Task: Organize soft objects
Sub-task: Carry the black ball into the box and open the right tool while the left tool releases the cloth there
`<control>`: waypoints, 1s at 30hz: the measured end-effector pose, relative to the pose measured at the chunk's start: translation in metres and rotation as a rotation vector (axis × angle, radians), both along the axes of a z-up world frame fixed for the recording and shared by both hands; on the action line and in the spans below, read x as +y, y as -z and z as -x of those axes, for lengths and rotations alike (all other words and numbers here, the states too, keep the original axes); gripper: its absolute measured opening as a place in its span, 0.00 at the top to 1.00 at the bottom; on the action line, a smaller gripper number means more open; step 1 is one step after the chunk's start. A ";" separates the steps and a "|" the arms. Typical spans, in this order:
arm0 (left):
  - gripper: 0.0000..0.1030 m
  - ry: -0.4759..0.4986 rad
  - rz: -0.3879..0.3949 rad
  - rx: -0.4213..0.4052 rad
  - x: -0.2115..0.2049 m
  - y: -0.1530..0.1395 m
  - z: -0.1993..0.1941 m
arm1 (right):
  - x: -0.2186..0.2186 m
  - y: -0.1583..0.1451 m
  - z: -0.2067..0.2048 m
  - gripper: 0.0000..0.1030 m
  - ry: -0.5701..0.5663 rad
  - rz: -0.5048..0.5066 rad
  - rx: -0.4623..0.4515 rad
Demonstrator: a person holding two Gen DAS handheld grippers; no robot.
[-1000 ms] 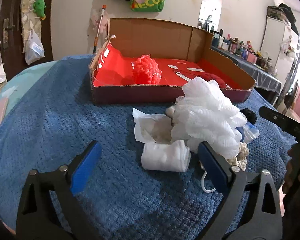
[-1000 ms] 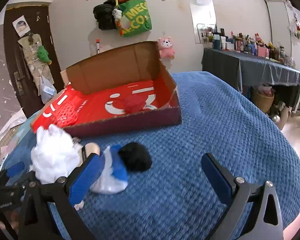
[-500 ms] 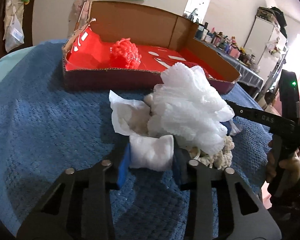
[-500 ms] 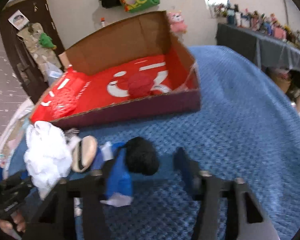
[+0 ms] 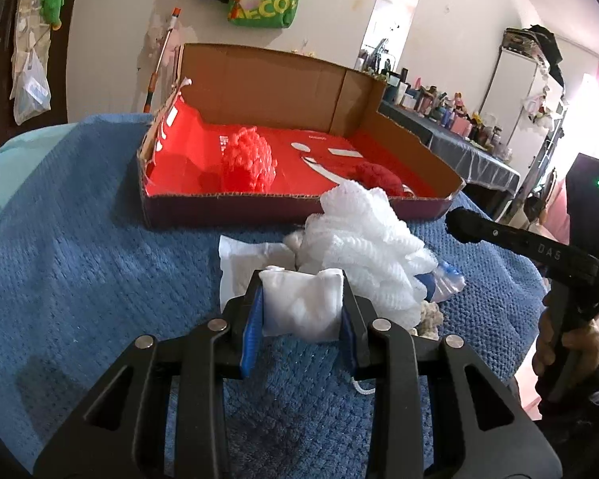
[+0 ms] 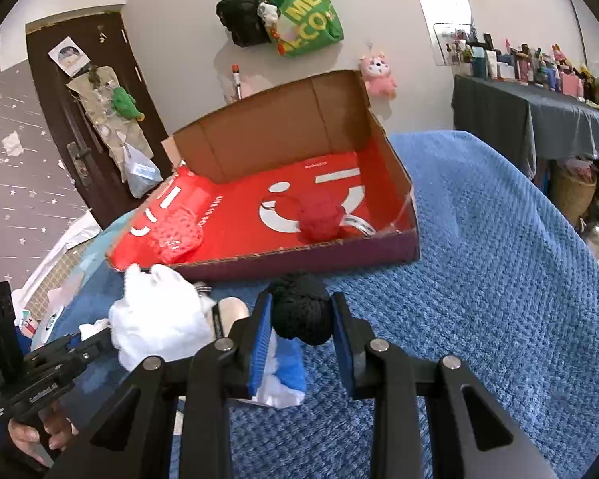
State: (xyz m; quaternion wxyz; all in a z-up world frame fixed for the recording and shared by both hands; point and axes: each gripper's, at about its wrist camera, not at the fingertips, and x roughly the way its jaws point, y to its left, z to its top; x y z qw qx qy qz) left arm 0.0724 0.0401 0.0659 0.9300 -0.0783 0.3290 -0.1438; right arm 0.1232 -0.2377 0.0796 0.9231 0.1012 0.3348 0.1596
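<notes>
My left gripper [image 5: 301, 311] is shut on a white folded cloth pad [image 5: 301, 305], lifted slightly off the blue blanket [image 5: 80, 247]. A white mesh puff [image 5: 363, 239] lies right behind it, also in the right wrist view [image 6: 159, 319]. My right gripper [image 6: 301, 331] is shut on a black crocheted ball [image 6: 301, 313]. An open cardboard box with a red floor [image 6: 239, 215] stands beyond, holding a light red mesh puff [image 5: 249, 163] and a dark red crocheted ball [image 6: 319, 215].
A white tissue [image 5: 239, 259], a blue-and-white plastic wrapper [image 6: 287, 371] and a beige item [image 6: 231, 311] lie beside the white puff. A dark-draped table with bottles [image 6: 539, 92] stands at right. A door [image 6: 92, 119] and hung bags [image 6: 303, 12] are behind.
Both grippers closed from wide open: the left on the white cloth pad, the right on the black ball. Both moved forward toward the pile, then lifted a little.
</notes>
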 end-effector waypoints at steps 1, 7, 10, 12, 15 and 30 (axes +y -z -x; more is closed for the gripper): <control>0.70 0.000 -0.002 -0.003 -0.001 -0.001 0.000 | 0.001 -0.001 0.001 0.69 -0.002 0.001 -0.001; 0.70 -0.002 -0.012 -0.032 0.000 -0.011 0.000 | 0.003 0.000 0.000 0.69 -0.010 -0.011 -0.001; 0.70 0.005 -0.023 -0.047 -0.002 -0.018 -0.004 | 0.004 0.000 0.000 0.69 -0.017 -0.011 -0.006; 0.70 0.019 -0.028 -0.056 -0.004 -0.023 -0.008 | 0.005 -0.002 0.000 0.69 -0.026 -0.007 -0.011; 0.70 0.049 -0.032 -0.070 -0.009 -0.031 -0.019 | 0.010 -0.007 -0.005 0.69 -0.044 -0.001 -0.020; 0.70 0.263 -0.183 -0.007 -0.054 -0.050 -0.133 | 0.047 -0.022 -0.081 0.69 -0.198 0.101 -0.036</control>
